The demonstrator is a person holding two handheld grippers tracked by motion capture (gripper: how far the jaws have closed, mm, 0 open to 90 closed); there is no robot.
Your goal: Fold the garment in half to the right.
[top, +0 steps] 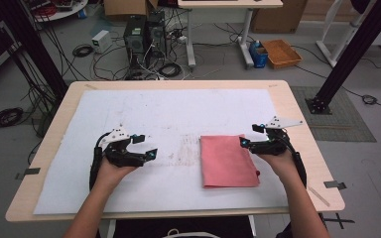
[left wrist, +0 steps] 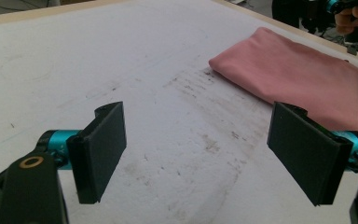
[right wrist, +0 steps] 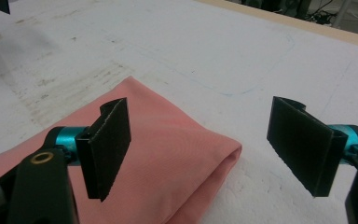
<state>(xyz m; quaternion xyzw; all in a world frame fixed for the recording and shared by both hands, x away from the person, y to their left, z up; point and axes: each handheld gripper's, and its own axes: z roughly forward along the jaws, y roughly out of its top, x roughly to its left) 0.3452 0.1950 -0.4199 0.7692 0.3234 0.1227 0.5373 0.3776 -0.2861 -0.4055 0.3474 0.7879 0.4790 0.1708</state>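
Note:
A folded pink cloth (top: 228, 161) lies flat on the white sheet, right of the table's middle. My right gripper (top: 250, 135) hovers at the cloth's far right corner, jaws wide open and nothing between them. In the right gripper view the cloth's rounded corner (right wrist: 168, 158) sits under the left jaw, while the gripper (right wrist: 199, 105) gapes above the bare sheet beside it. My left gripper (top: 146, 146) is open over the sheet, well left of the cloth. Its own view has the gripper (left wrist: 196, 109) spread over a smudged patch, with the cloth (left wrist: 298, 74) beyond to the right.
A white sheet (top: 178, 111) covers most of the wooden table (top: 300, 119); grey smudges (top: 183, 148) mark it just left of the cloth. Beyond the far edge, computer towers (top: 144, 32), cables and an orange basket (top: 281, 53) stand on the floor. A black frame post (top: 352, 54) rises at right.

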